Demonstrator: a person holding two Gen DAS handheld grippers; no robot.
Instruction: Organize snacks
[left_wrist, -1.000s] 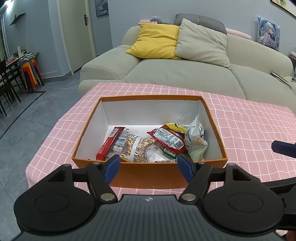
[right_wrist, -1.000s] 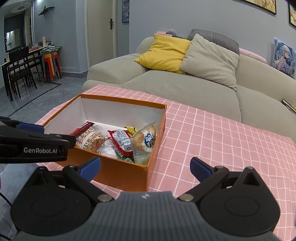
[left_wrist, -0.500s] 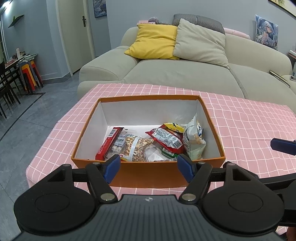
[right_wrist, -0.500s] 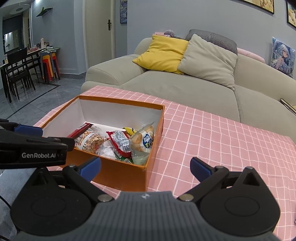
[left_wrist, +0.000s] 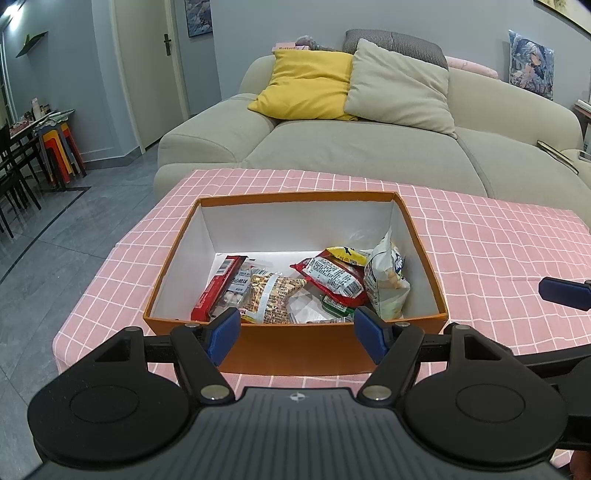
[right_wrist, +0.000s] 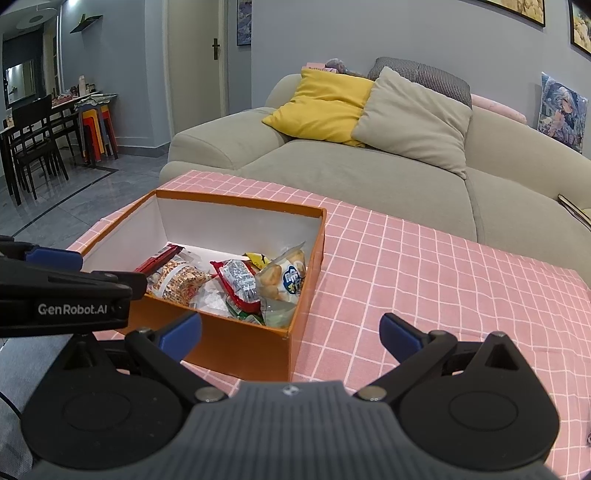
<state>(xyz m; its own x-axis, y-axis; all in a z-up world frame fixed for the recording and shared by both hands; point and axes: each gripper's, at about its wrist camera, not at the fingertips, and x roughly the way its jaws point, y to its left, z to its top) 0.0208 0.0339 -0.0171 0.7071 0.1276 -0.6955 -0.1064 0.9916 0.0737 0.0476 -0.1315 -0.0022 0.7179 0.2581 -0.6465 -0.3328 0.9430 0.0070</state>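
Observation:
An orange box (left_wrist: 295, 349) with white inner walls stands on the pink checked tablecloth (left_wrist: 498, 251); it also shows in the right wrist view (right_wrist: 236, 347). Several snack packets lie inside: a red bar (left_wrist: 216, 282), a peanut packet (left_wrist: 271, 295), a red packet (left_wrist: 332, 275), a yellow packet (left_wrist: 349, 254) and a clear bag of puffs (left_wrist: 386, 278). My left gripper (left_wrist: 297, 334) is open and empty, just before the box's near wall. My right gripper (right_wrist: 290, 334) is open and empty, at the box's near right corner.
A beige sofa (left_wrist: 369, 147) with a yellow cushion (left_wrist: 306, 86) and a beige cushion (left_wrist: 399, 90) stands behind the table. A dining table, dark chairs and stacked stools (left_wrist: 61, 147) are far left across grey floor. The cloth (right_wrist: 443, 277) spreads right of the box.
Both grippers have drawn back slightly from the box and risen a little. Both stay open and empty. The snacks have not moved.

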